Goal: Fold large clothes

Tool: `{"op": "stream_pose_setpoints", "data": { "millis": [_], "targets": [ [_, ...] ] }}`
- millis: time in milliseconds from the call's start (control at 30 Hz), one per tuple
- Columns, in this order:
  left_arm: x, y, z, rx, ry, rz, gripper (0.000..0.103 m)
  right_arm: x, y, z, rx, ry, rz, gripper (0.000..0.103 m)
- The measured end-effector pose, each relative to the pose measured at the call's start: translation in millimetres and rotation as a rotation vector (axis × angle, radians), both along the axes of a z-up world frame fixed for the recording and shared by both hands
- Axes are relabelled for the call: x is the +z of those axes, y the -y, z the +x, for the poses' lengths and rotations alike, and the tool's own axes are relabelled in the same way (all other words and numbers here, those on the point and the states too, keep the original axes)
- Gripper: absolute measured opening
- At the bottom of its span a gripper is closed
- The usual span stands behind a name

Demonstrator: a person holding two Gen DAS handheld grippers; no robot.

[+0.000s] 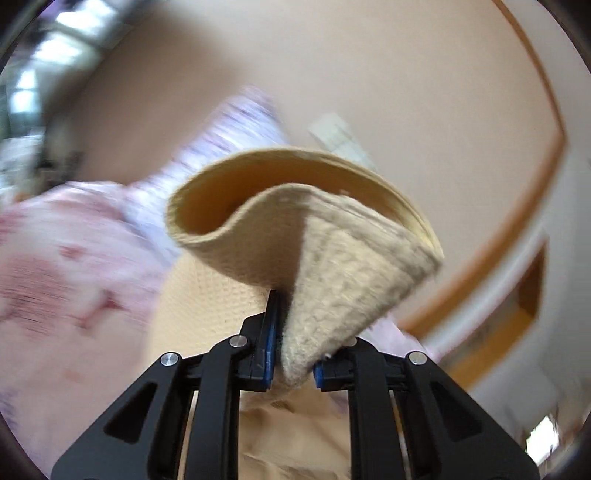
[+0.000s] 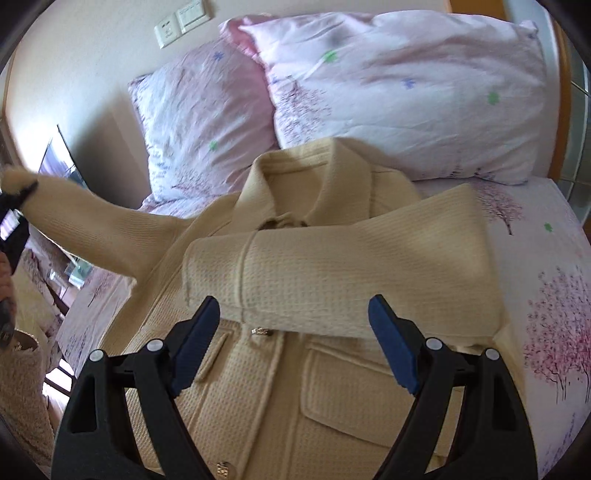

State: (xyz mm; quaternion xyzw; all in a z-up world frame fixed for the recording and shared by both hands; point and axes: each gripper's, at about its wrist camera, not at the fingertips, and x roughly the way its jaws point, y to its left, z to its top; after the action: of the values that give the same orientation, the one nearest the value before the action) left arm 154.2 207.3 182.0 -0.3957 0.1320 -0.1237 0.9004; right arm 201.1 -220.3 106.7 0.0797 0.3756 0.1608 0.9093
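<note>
A cream waffle-knit jacket [image 2: 280, 373] lies face up on the bed, collar toward the pillows. One sleeve [image 2: 332, 273] is folded across its chest. My right gripper [image 2: 295, 332] hovers open just above that sleeve's cuff, nothing between its blue pads. The other sleeve [image 2: 96, 225] is lifted off the bed to the left. My left gripper [image 1: 291, 354] is shut on this sleeve's cuff [image 1: 325, 258], whose fleecy lining shows and curls open in front of the camera. The left gripper [image 2: 14, 206] also shows at the left edge of the right wrist view.
Two floral pink pillows [image 2: 399, 88] [image 2: 199, 125] lean at the head of the bed. The floral sheet [image 2: 546, 295] shows to the right of the jacket. Wall sockets [image 2: 181, 22] sit above the pillows. A wooden bed frame [image 2: 561, 96] edges the right side.
</note>
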Motion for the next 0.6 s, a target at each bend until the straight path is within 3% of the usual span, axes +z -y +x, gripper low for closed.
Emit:
{"op": "stream_pose_setpoints", "data": {
  "millis": [133,300,533,600],
  "targets": [
    [-7.0,105.3,34.3,-0.211,-0.025,0.104,0.014,-1.8,23.2,0.8,-0.058,0.003,0.02,0.083],
    [-58.1,200.8,64.3,-0.318,-0.155,0.277,0.014,-7.0,56.0,3.6,-0.145,-0.009,0.015,0.083],
    [-122.1,267.9,86.6,-0.377,-0.305,0.497,0.014,-16.7,93.3,12.8,-0.239,-0.04,0.053,0.083],
    [-132.9,282.7,92.0,-0.412,-0.35,0.603,0.018,-18.9,98.7,16.9,-0.24,-0.057,0.091,0.083]
  ]
}}
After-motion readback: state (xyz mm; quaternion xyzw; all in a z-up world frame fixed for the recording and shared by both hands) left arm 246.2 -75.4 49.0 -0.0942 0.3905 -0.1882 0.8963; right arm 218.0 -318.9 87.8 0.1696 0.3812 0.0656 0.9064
